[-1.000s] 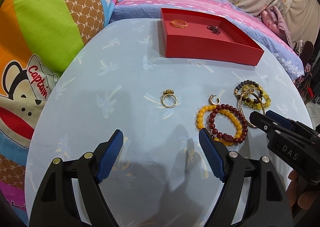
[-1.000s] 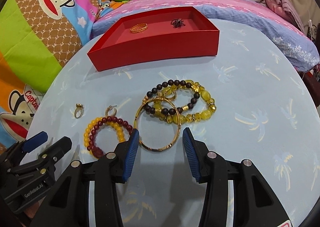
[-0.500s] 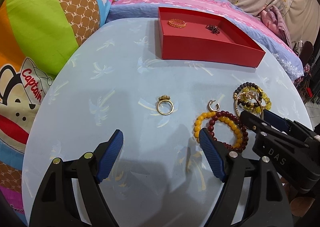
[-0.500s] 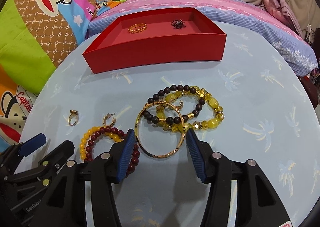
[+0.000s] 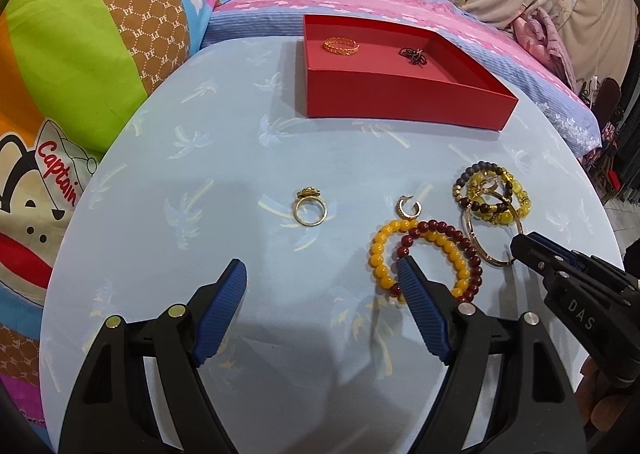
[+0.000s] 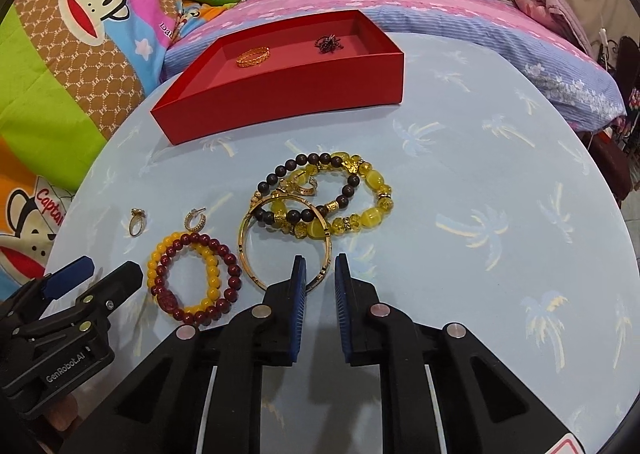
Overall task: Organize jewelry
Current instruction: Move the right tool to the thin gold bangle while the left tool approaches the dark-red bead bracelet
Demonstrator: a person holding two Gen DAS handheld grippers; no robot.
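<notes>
Red cardboard tray [image 5: 404, 99] sits at the far side of the pale blue palm-print tabletop [image 5: 224, 157], holding a gold filigree band [image 5: 341, 46] on its left and a small dark beaded ornament [image 5: 413, 55] to the right of it, the two well apart. Nearer, on the cloth, lies a gold ring with a raised top [image 5: 309, 206], alone; to its right is a small gold hoop earring [image 5: 408, 208], just beyond a yellow bead bracelet [image 5: 378, 254] overlapped by a dark red bead bracelet [image 5: 466, 250]. Further right a plain gold bangle [image 6: 248, 250] lies partly under a dark brown bead bracelet [image 6: 280, 177] and a yellow crystal bead bracelet [image 6: 376, 189], which are heaped together with a small gold piece inside their loops that is hard to make out. The left tongs [image 5: 322, 300] hover low over the tabletop with their blue pads wide apart, gripping nothing; the right pad covers part of the red and yellow bracelets from this view. The right tongs [image 6: 320, 286] have narrowed to a slim gap, and the near rim of the gold bangle runs between the two blue pads; whether the pads actually pinch it cannot be told. A bright cartoon-monkey cushion [image 6: 80, 53] and floral bedding [image 6: 400, 13] lie behind.
</notes>
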